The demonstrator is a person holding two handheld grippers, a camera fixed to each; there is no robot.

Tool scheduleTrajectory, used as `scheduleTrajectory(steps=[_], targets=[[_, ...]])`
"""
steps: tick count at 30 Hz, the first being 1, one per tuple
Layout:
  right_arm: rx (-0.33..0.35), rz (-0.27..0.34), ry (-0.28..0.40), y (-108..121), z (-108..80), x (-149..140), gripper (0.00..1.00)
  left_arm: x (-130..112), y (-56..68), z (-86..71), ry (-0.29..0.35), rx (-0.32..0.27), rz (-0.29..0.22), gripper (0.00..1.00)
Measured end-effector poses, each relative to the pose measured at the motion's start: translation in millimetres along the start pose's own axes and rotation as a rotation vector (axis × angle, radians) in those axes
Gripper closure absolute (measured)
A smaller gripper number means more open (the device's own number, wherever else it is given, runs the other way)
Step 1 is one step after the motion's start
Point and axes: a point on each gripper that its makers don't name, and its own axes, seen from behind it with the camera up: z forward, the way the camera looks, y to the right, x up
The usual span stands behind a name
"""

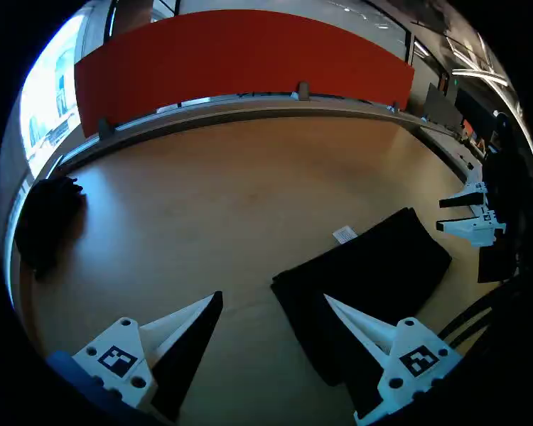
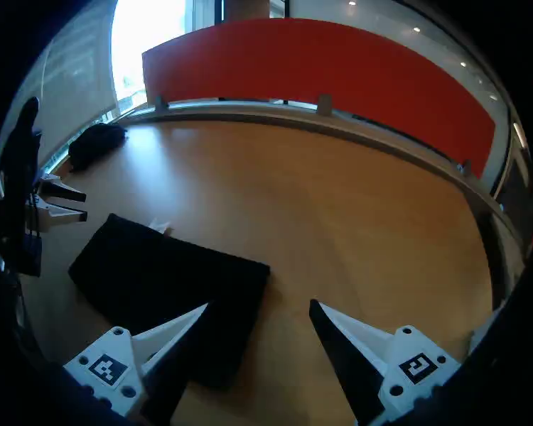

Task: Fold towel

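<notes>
Folded black towel (image 1: 380,270) flat on a wooden table (image 1: 217,184), nothing gripped.

The table takes most of both views, and a red partition (image 1: 245,64) stands along its far edge. The towel lies at lower right of the left gripper view and at lower left of the right gripper view. A dark bag (image 2: 96,142) sits at upper left; what is in it I cannot tell. The left gripper (image 1: 272,298) is released, fingers wide apart, one finger over the towel's near corner. The right gripper (image 2: 259,305) is released in the same way. A small white tag (image 1: 345,233) lies just beside the towel's far edge.
</notes>
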Motion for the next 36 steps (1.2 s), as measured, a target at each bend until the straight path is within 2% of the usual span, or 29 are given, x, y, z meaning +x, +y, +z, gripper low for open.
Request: scheduleTrajectory(steps=[14,26,36], targets=[[0.014,0.008,0.002,-1.4,-16.8,-14.6,0.0,-24.2,6.2,-23.5,0.002,0.031,-0.026,0.06],[0.079,-0.08,-0.006,-16.8,-19.0,-18.7,0.0,-42.3,-1.0,-53.6,0.017,0.098,-0.053,0.06],[0.112,-0.112,-0.013,-26.1,-17.3,-19.1,0.0,-60.4,-4.3,-72.8,0.016,0.137,-0.075,0.06]])
